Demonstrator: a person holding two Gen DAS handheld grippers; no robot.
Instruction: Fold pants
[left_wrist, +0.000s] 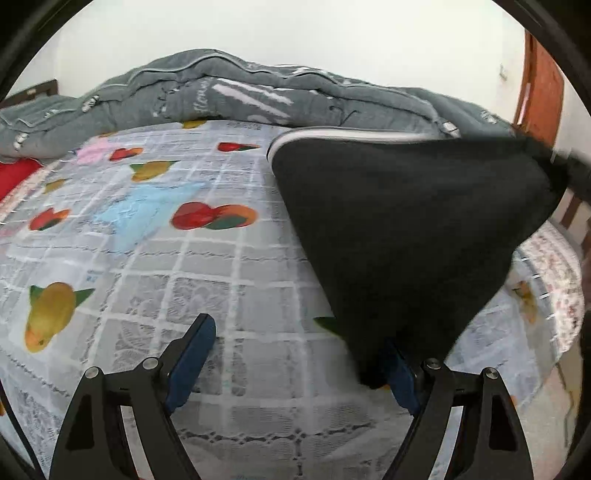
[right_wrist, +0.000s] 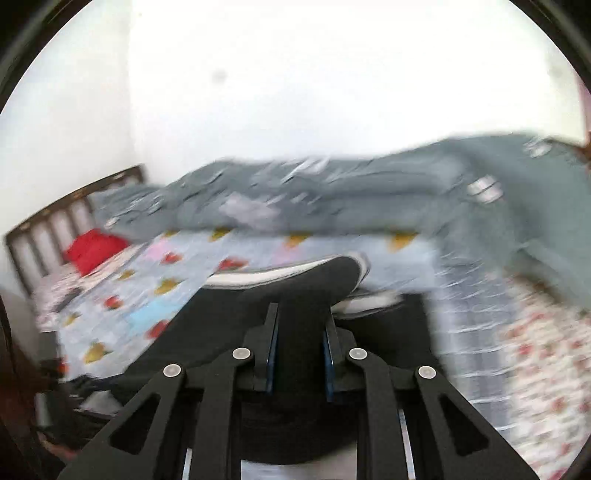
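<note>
Black pants (left_wrist: 406, 221) with a white side stripe hang lifted over the right half of the bed, stretched up toward the right edge of the left wrist view. My left gripper (left_wrist: 295, 358) stands open just above the bedsheet; the cloth's lower tip drapes over its right finger (left_wrist: 400, 373), with nothing pressed between the pads. In the blurred right wrist view, my right gripper (right_wrist: 300, 332) is shut on a bunched fold of the pants (right_wrist: 317, 277), and black cloth fills the narrow gap between its blue pads.
The bed carries a white checked sheet (left_wrist: 166, 258) printed with fruit. A rumpled grey quilt (left_wrist: 221, 96) lies along the far side by the wall. A red cloth (right_wrist: 94, 249) sits near the dark slatted headboard (right_wrist: 55, 218). A brown door (left_wrist: 543, 85) stands at right.
</note>
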